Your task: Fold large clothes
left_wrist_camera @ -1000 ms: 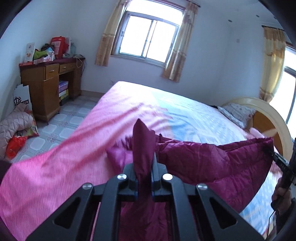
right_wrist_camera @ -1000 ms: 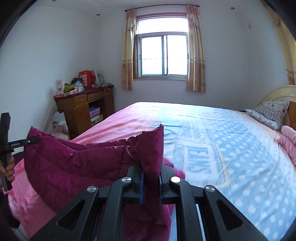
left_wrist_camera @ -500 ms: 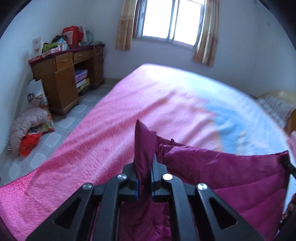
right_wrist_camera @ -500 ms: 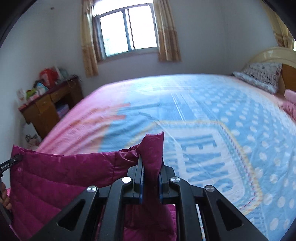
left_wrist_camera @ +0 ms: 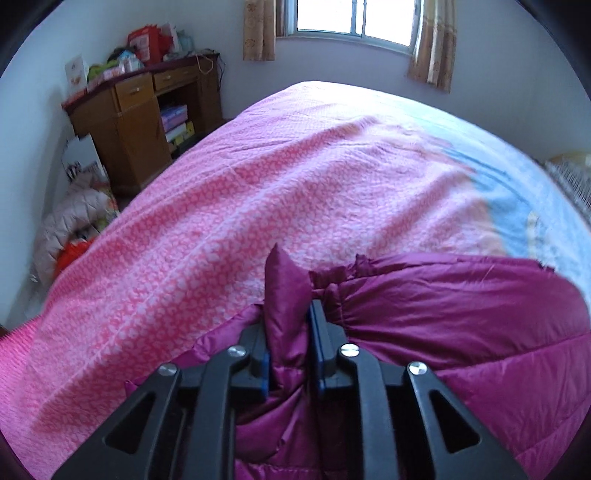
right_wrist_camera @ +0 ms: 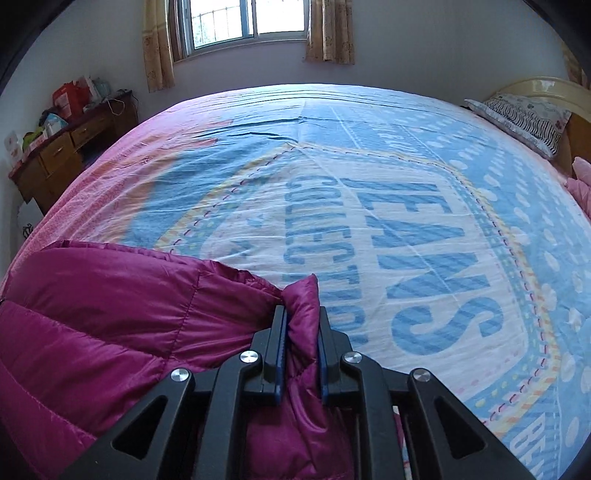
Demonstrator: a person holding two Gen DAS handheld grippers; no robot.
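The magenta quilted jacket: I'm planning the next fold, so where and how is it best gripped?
Judging by its pose, grip the magenta quilted jacket at the far edge's two corners, coming from the near side over the bedspread. That edge is bunched and raised, so fingers can straddle it.

Pale walls, a curtained window (right_wrist_camera: 243, 22) bright with daylight — a cluttered wooden desk (left_wrist_camera: 136, 122) beside the bed (right_wrist_camera: 369, 155).

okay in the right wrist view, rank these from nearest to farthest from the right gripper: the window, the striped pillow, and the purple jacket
1. Purple jacket: clamped in the right gripper, spreading left.
2. Striped pillow: far right, by the headboard.
3. Window: top, on the wall beyond the bed.
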